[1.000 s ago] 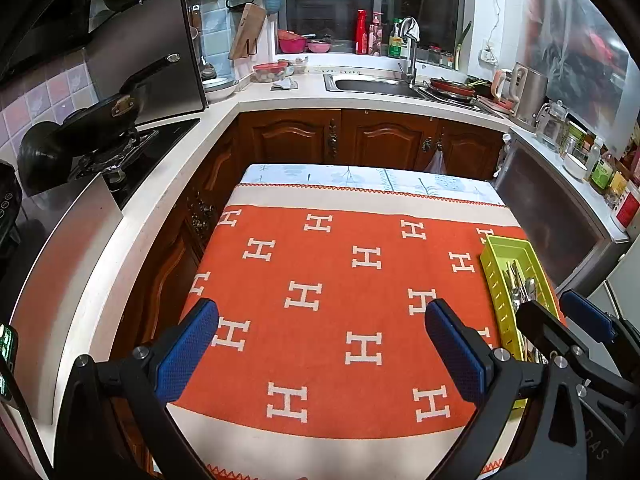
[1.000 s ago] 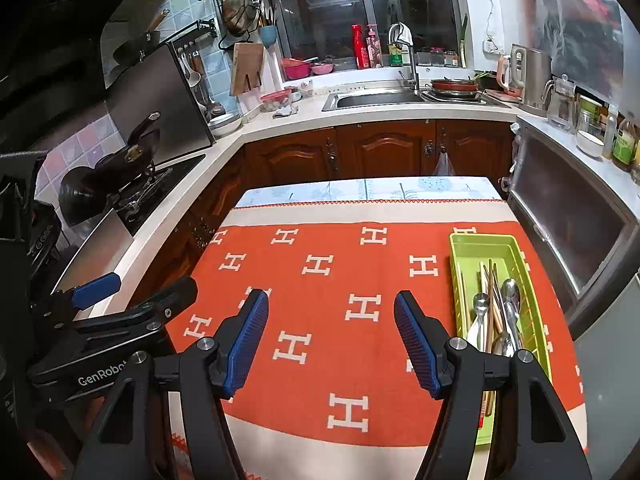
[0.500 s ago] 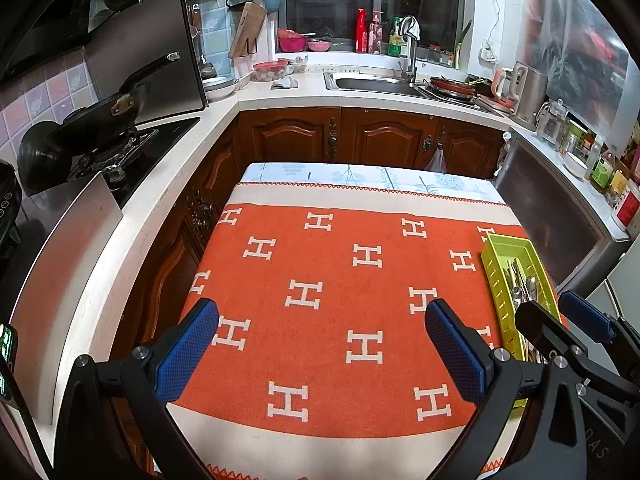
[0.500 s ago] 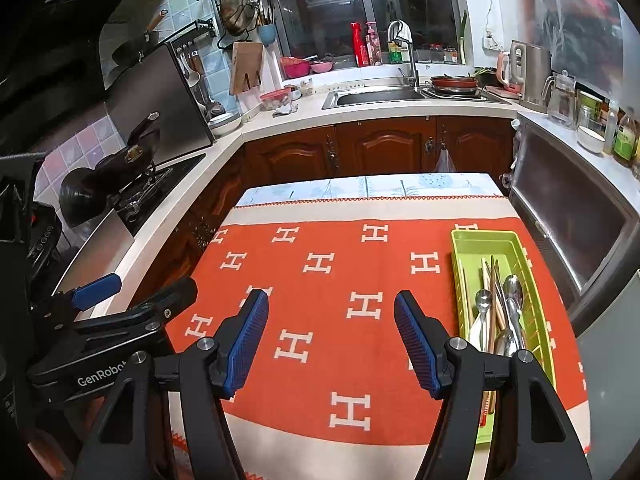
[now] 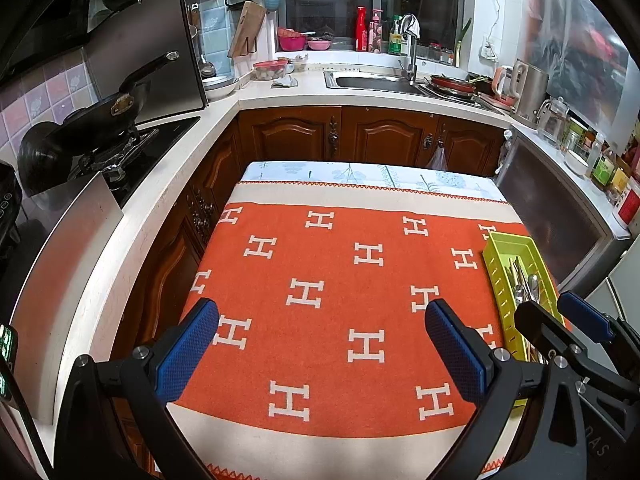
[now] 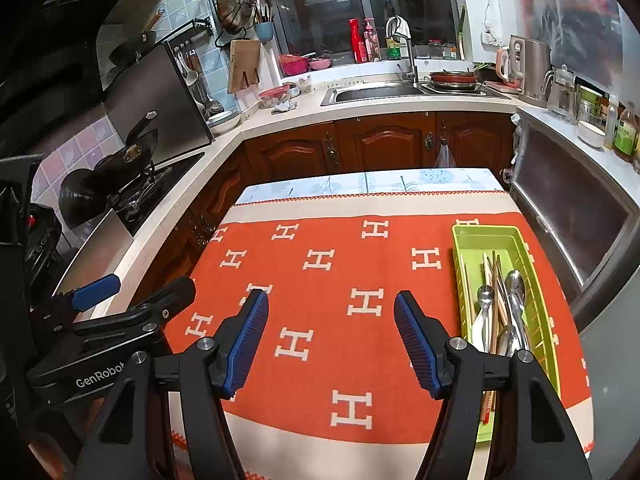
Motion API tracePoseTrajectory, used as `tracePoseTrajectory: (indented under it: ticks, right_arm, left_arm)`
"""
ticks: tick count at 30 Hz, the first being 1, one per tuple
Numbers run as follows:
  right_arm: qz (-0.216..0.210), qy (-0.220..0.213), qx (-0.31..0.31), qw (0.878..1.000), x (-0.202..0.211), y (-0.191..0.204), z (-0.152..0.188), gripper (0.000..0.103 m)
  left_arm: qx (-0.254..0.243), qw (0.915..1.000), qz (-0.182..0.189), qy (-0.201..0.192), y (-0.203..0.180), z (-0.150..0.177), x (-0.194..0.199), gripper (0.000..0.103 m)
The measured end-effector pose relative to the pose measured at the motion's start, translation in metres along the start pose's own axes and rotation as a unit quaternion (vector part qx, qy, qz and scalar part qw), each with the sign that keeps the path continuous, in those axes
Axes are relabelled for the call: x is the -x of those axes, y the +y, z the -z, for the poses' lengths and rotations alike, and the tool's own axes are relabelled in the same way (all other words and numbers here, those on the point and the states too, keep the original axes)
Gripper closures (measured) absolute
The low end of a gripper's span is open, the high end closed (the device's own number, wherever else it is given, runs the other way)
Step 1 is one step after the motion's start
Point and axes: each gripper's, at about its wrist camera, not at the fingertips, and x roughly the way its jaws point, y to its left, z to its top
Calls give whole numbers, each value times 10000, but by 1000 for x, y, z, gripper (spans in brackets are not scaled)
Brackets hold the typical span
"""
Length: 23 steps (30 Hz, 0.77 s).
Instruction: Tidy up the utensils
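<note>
A lime-green slotted utensil tray (image 6: 486, 240) lies on the right side of the orange H-patterned tablecloth (image 6: 332, 280). It holds metal spoons (image 6: 514, 284) and wooden chopsticks (image 6: 494, 280). The tray also shows in the left wrist view (image 5: 506, 248). My left gripper (image 5: 322, 350) is open and empty above the cloth's near left part. My right gripper (image 6: 331, 340) is open and empty above the cloth, just left of the tray. Each gripper shows at the edge of the other's view.
The table stands inside a U-shaped kitchen counter (image 5: 280, 92). A stove with a black wok (image 5: 100, 116) is on the left, a sink (image 6: 372, 92) at the back, and a steel appliance (image 6: 568, 200) is close to the table's right edge.
Both grippers have stayed open and empty. The right wrist view has shifted slightly, so the tray sits a little farther right and nearer; the left view is nearly unchanged.
</note>
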Motion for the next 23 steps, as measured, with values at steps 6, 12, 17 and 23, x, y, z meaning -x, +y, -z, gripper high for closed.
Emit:
tracePoseTrajectory:
  ticks: [6,12,17,23]
  right_arm:
    - [-5,21,-18,10000,-1,2,3,36]
    - [9,28,-32,10000,-2,3,4,36]
    - [12,35,-37,10000,-3,4,5,36]
    - [13,45,-48,10000,-3,5,6,36]
  left_arm:
    - [-21,10000,-18,13,2,2,-3,1]
    - [-35,10000,-22,18,3,2,-4,1]
    - [-16,10000,-5,30,2,2,-3,1]
    - [-25,10000,-6,35,4,5,-3,1]
